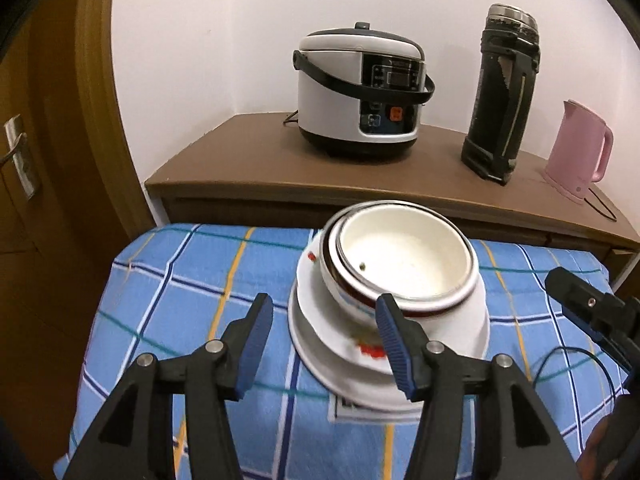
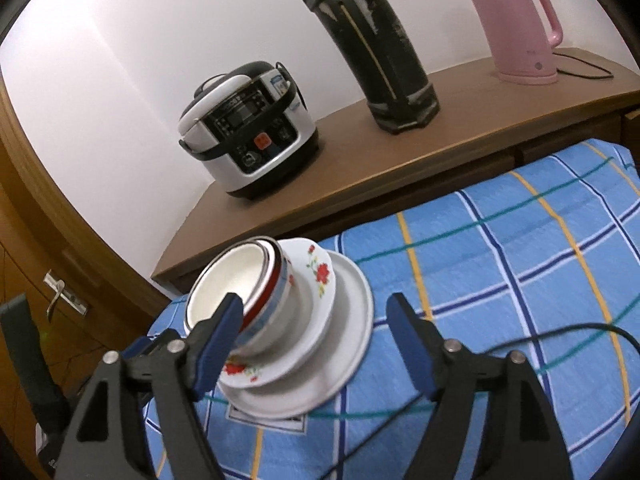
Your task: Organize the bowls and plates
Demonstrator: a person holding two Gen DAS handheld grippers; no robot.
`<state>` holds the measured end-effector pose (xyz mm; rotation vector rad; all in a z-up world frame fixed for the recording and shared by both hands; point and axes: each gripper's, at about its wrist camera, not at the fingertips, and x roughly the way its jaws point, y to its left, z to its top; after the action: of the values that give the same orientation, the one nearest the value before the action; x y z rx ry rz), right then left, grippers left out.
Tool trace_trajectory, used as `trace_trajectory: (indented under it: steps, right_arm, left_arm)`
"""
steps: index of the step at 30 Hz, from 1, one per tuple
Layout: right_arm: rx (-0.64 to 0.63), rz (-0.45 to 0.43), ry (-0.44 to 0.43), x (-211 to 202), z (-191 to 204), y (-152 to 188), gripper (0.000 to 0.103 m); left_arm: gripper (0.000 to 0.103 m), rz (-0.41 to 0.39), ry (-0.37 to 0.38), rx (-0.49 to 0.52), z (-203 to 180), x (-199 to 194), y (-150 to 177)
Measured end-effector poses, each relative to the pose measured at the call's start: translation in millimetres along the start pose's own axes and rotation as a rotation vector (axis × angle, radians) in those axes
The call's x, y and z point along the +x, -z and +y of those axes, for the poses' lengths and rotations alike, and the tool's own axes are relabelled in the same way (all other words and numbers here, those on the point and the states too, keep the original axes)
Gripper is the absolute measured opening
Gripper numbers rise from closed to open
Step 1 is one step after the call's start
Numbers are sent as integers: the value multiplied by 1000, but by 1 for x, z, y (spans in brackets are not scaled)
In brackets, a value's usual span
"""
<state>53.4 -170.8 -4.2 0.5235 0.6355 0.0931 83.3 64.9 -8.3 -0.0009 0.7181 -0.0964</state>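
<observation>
Fingers (image 1: 256, 344) spread, empty; bowls (image 1: 404, 264) stacked upright on plates (image 1: 320, 344).

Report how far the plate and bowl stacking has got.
Done: nested bowls sit on the floral plate, which sits on the plain white plate. In hand: nothing; left gripper and right gripper are open and empty. Left: no loose dishes visible on the checked cloth.
</observation>
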Motion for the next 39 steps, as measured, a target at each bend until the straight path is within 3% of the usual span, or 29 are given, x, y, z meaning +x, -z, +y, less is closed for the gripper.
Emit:
trace_trajectory:
  steps: [9, 18, 23, 39]
  right_arm:
    - [-61, -59, 15, -36, 2, 15, 92]
    - [-186, -138, 38, -70, 24, 26, 100]
    - [-252, -170, 41, -83, 36, 33, 102]
    - [-244, -234, 58, -99, 30, 40, 103]
  left_arm:
    - [56, -25, -19, 11, -10, -24, 22]
    - [57, -59, -22, -1, -11, -45, 28]
    - [71, -96, -65, 9, -11, -56, 30]
    - [72, -136, -97, 7, -8, -67, 33]
